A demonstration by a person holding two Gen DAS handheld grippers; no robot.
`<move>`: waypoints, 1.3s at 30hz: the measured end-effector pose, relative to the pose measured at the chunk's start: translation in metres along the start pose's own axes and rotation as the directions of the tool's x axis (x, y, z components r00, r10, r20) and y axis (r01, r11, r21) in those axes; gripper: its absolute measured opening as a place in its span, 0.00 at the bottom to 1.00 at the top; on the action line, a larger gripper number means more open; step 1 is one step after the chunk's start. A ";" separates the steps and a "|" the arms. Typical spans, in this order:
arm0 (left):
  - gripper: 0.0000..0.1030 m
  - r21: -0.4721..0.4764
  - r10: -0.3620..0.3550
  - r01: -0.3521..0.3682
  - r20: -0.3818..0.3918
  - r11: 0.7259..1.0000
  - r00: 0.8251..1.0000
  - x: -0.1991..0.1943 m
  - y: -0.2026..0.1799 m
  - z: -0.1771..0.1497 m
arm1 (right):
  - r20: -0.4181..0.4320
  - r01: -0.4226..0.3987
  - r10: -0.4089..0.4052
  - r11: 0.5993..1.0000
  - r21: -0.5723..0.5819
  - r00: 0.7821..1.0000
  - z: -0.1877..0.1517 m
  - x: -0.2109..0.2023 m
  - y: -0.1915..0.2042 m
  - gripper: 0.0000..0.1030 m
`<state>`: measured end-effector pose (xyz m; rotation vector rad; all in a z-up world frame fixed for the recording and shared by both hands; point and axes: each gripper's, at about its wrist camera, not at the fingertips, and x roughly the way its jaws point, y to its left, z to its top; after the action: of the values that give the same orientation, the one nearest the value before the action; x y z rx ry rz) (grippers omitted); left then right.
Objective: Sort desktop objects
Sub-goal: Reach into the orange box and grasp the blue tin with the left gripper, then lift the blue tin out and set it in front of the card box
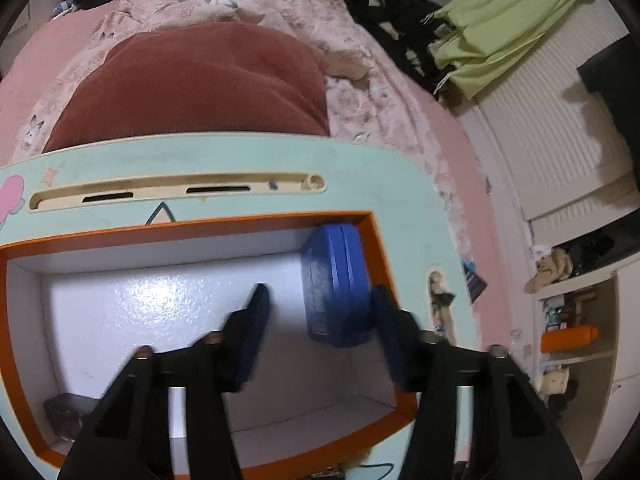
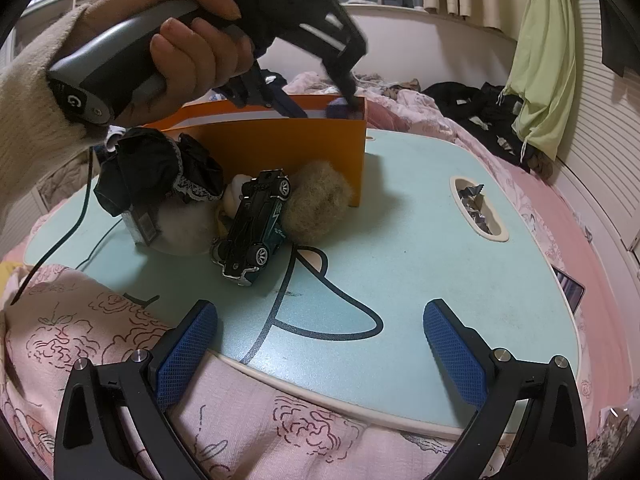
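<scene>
Pink bedding is surrounding the worktop [image 2: 400,216]. Left gripper [image 1: 320,320], jaws half open, is holding nothing beside the blue case [image 1: 334,284] standing in the orange box [image 1: 180,229] at two o'clock. Right gripper [image 2: 320,344] is waiting wide open; the toy car [image 2: 256,224] is still lying outside.

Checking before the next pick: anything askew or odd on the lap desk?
Yes. The toy car lies tipped on its side, wheels facing out, propped against the fluffy ball beside the orange box. In the box, the blue case stands on edge against the wall, not flat.
</scene>
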<state>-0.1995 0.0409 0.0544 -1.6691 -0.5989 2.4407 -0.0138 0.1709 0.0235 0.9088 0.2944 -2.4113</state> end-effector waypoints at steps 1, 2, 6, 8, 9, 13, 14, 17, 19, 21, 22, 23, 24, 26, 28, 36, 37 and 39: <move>0.45 -0.003 0.005 -0.005 -0.005 1.000 1.000 0.001 0.002 -0.001 | 0.000 0.000 0.000 1.000 0.001 1.000 0.000 0.000 0.000 1.00; 0.45 -0.007 0.011 -0.011 -0.007 1.000 1.000 0.002 0.003 -0.003 | 0.000 0.000 0.000 1.000 0.001 1.000 0.000 0.000 0.000 1.00; 0.32 0.023 0.047 -0.047 -0.003 0.999 0.999 0.011 -0.005 0.001 | 0.000 0.000 0.000 1.000 0.001 1.000 -0.001 0.000 0.000 1.00; 0.22 0.049 0.054 -0.053 -0.008 0.997 0.999 0.018 -0.010 0.003 | 0.000 0.000 0.000 1.000 0.001 1.000 -0.001 0.000 0.000 1.00; 0.22 0.060 0.055 -0.055 -0.005 0.997 0.998 0.019 -0.011 0.004 | 0.000 0.000 0.000 1.000 0.001 1.000 -0.001 0.000 0.000 1.00; 0.22 0.089 0.038 -0.037 -0.001 0.995 0.999 0.012 -0.009 0.001 | 0.001 0.000 0.000 1.000 0.001 1.000 -0.001 0.000 0.000 1.00; 0.22 0.093 0.022 -0.023 0.008 0.995 1.000 0.006 -0.008 -0.001 | 0.000 0.000 0.000 1.000 0.001 1.000 -0.001 0.000 0.000 1.00; 0.22 0.137 -0.038 0.027 0.077 0.990 0.996 -0.030 -0.011 -0.011 | 0.000 0.001 -0.001 1.000 0.000 1.000 -0.001 0.000 0.000 1.00; 0.22 0.179 -0.102 0.079 0.123 0.981 0.987 -0.061 -0.014 -0.026 | 0.001 0.000 0.000 1.000 0.001 1.000 -0.001 0.000 0.000 1.00; 0.22 0.216 -0.166 0.133 0.142 0.967 0.976 -0.086 -0.013 -0.045 | 0.001 0.000 0.000 1.000 0.001 1.000 -0.001 0.000 0.000 1.00; 0.22 0.238 -0.205 0.166 0.148 0.957 0.968 -0.100 -0.011 -0.060 | 0.001 0.000 0.000 1.000 0.001 1.000 -0.001 0.000 0.000 1.00; 0.22 0.250 -0.228 0.187 0.149 0.950 0.962 -0.109 -0.010 -0.071 | 0.001 0.000 0.000 1.000 0.001 1.000 -0.001 0.000 -0.001 1.00; 0.22 0.264 -0.256 0.211 0.149 0.941 0.955 -0.118 -0.006 -0.087 | 0.001 0.000 0.000 1.000 0.001 1.000 -0.001 0.000 -0.001 1.00; 0.22 0.285 -0.294 0.246 0.141 0.926 0.945 -0.127 0.006 -0.115 | 0.001 0.000 0.000 1.000 0.001 1.000 -0.001 0.000 -0.001 1.00; 0.22 0.299 -0.319 0.274 0.111 0.914 0.941 -0.128 0.025 -0.146 | 0.001 0.000 0.000 1.000 0.001 1.000 -0.001 0.000 -0.001 1.00; 0.22 0.268 -0.260 0.228 0.089 0.936 0.961 -0.086 0.082 -0.195 | 0.001 0.000 0.000 1.000 0.001 1.000 -0.001 0.000 -0.001 1.00; 0.23 0.261 -0.256 0.224 0.097 0.939 0.962 -0.082 0.085 -0.194 | 0.001 0.000 0.000 1.000 0.001 1.000 -0.001 0.000 -0.001 1.00; 0.23 0.249 -0.279 0.246 0.108 0.937 0.954 -0.077 0.091 -0.190 | 0.002 0.000 0.000 1.000 0.001 1.000 -0.001 0.000 -0.001 1.00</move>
<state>0.0151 -0.0191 0.0265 -1.2474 -0.4933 2.3412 -0.0134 0.1718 0.0224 0.9067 0.2924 -2.4127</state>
